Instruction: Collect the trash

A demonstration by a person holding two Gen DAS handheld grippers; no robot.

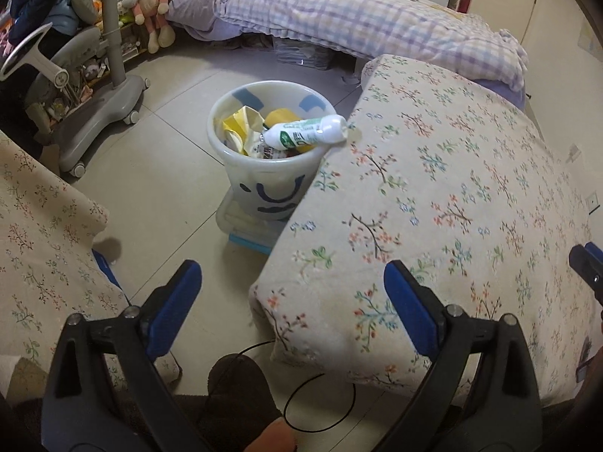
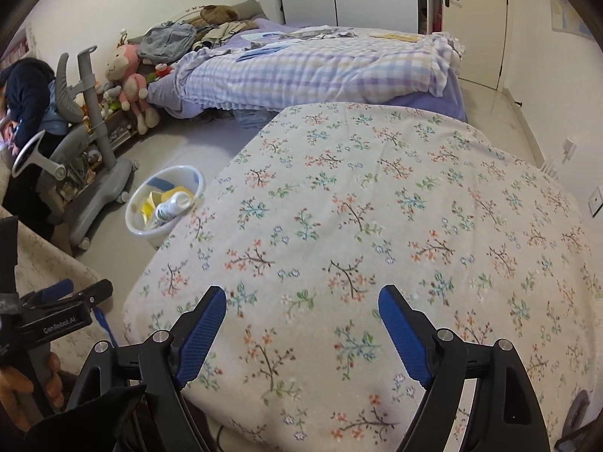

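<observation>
A white bin (image 1: 271, 173) with a blue smiley face stands on the tiled floor, against the corner of a floral-covered table (image 1: 433, 226). Yellow wrappers (image 1: 241, 128) fill it, and a white and green bottle (image 1: 305, 133) lies slanted across its rim. My left gripper (image 1: 292, 282) hangs open and empty, well short of the bin, over the floor and the table's near corner. My right gripper (image 2: 301, 305) is open and empty above the floral cloth (image 2: 377, 226). In the right wrist view the bin (image 2: 166, 203) with its bottle (image 2: 171, 207) sits far off to the left.
A grey wheeled chair (image 1: 94, 113) stands left of the bin, with a person in dark clothes (image 2: 26, 86) beside it. A bed with a checked quilt (image 1: 358, 19) and soft toys (image 1: 150, 11) lie behind. Another floral-covered surface (image 1: 41, 245) is at left. A black cable (image 1: 320, 403) loops on the floor.
</observation>
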